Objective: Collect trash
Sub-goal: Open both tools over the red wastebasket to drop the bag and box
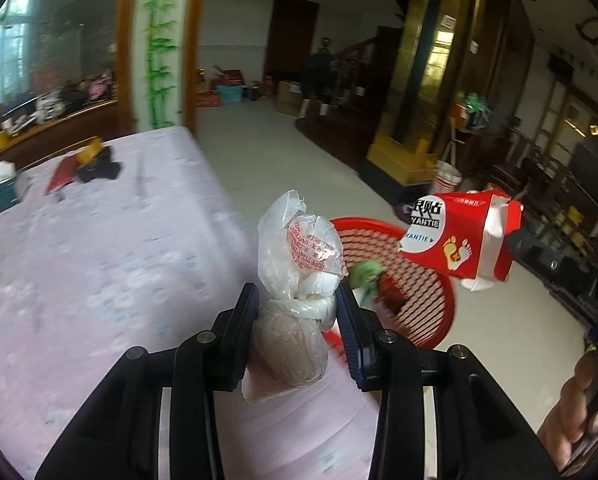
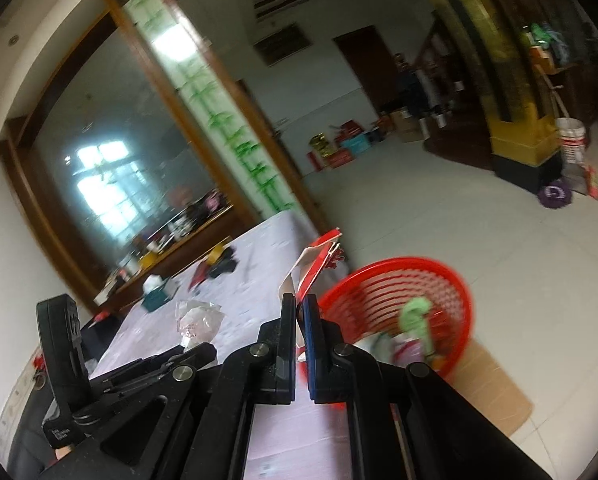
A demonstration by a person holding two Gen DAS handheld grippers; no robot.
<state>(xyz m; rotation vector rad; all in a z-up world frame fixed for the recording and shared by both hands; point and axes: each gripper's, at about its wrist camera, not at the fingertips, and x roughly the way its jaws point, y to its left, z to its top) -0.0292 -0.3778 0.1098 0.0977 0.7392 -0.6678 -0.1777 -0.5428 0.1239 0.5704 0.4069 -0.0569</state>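
My left gripper [image 1: 297,300] is shut on a knotted clear plastic bag [image 1: 299,264] with a brownish lump inside, held above the table's edge. My right gripper [image 2: 299,304] is shut on a flattened red carton [image 2: 319,264]; in the left wrist view the carton [image 1: 459,240] hangs above the red mesh basket [image 1: 419,300]. The basket [image 2: 451,292] stands on the floor beside the table and holds green and other scraps [image 2: 415,316]. In the right wrist view the left gripper's bag [image 2: 199,320] shows at lower left.
The table [image 1: 99,260] has a lilac cloth. At its far end lie a teal tissue box [image 1: 3,196], a red booklet [image 1: 61,174] and dark items [image 1: 99,168]. Flat cardboard [image 2: 495,392] lies under the basket. A white bucket [image 2: 571,140] and boxes stand across the tiled floor.
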